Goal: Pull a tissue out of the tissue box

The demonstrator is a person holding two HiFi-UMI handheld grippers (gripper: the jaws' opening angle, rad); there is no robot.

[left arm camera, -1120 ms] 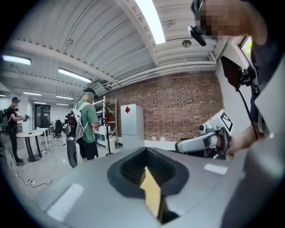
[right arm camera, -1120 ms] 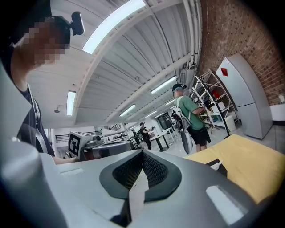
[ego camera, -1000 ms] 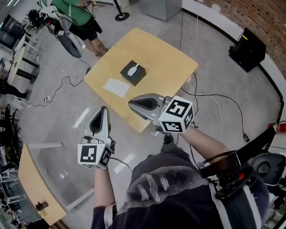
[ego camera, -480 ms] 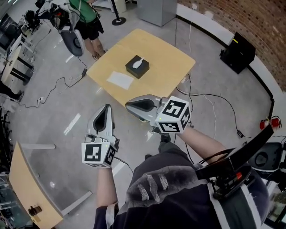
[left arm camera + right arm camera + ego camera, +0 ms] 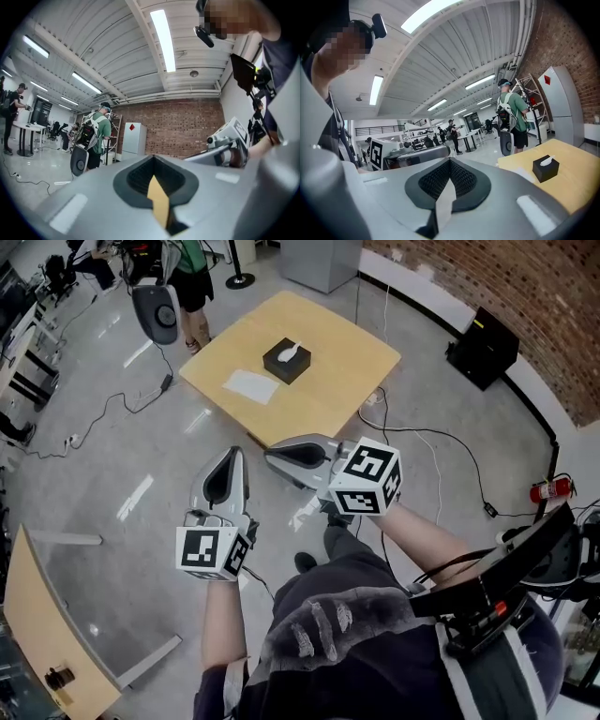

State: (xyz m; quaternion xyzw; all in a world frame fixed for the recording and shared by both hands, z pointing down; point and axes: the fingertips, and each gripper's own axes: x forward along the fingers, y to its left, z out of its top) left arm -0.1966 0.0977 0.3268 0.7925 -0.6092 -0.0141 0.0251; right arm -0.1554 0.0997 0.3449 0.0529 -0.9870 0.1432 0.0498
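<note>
Head view: the tissue box (image 5: 287, 360) and table (image 5: 342, 367) have drifted up the frame; our left gripper (image 5: 232, 457) and right gripper (image 5: 277, 456), both closed and empty, hang well short.

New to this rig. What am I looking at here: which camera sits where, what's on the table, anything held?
There is no robot here. A standing person carries the left hand-held gripper and the right hand-held gripper. The marker cubes are part of them. The top-down picture comes from a camera on the person's head. The other two come from cameras riding on each gripper, looking along its jaws. Both pairs of jaws are together with nothing between them, so nothing is held. Ahead stands a wooden table, and neither gripper touches it. On it sit a black tissue box with a white tissue poking out of the top, and a sheet of paper beside the box.
</note>
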